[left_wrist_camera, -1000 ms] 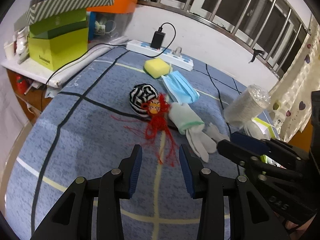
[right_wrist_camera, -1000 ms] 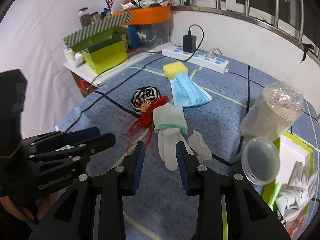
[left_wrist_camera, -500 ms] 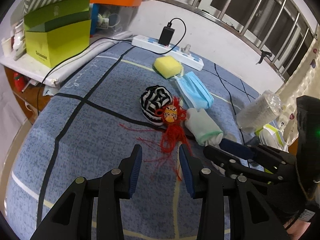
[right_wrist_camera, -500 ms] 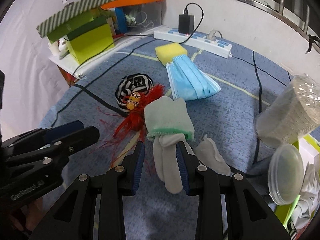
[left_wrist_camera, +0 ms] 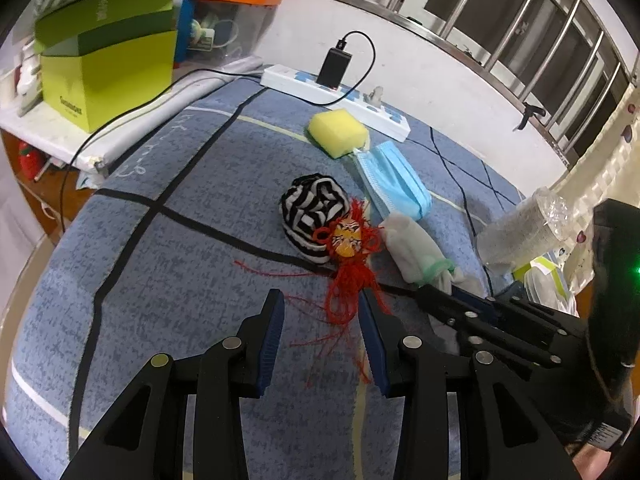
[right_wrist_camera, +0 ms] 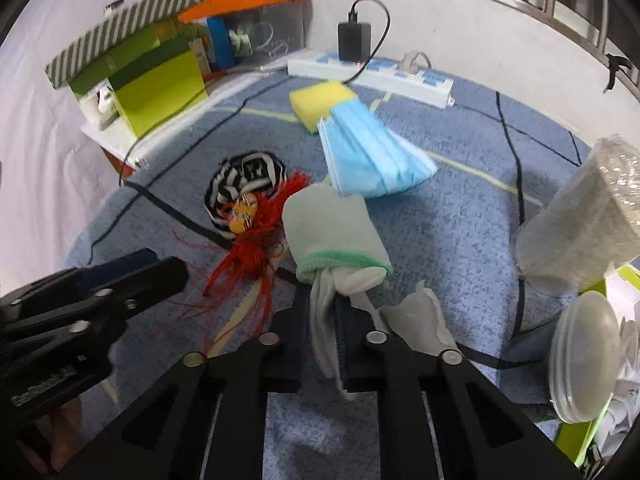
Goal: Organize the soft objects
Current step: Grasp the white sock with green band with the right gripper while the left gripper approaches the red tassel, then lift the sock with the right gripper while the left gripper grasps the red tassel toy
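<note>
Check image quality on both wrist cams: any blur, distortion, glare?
Left wrist view: sharp, strong fisheye bending of the window bars, dark corner vignette. Right wrist view: softer, motion smear on the red-tasselled yellow mask charm; same distortion. No serious glare in either.

White power strip point(left_wrist_camera: 336, 94) with black charger point(left_wrist_camera: 334, 67), green box point(left_wrist_camera: 108, 76), orange-lidded bin point(right_wrist_camera: 256, 20)

Bare blanket point(left_wrist_camera: 168, 280) left of striped ball point(left_wrist_camera: 310, 210)
</note>
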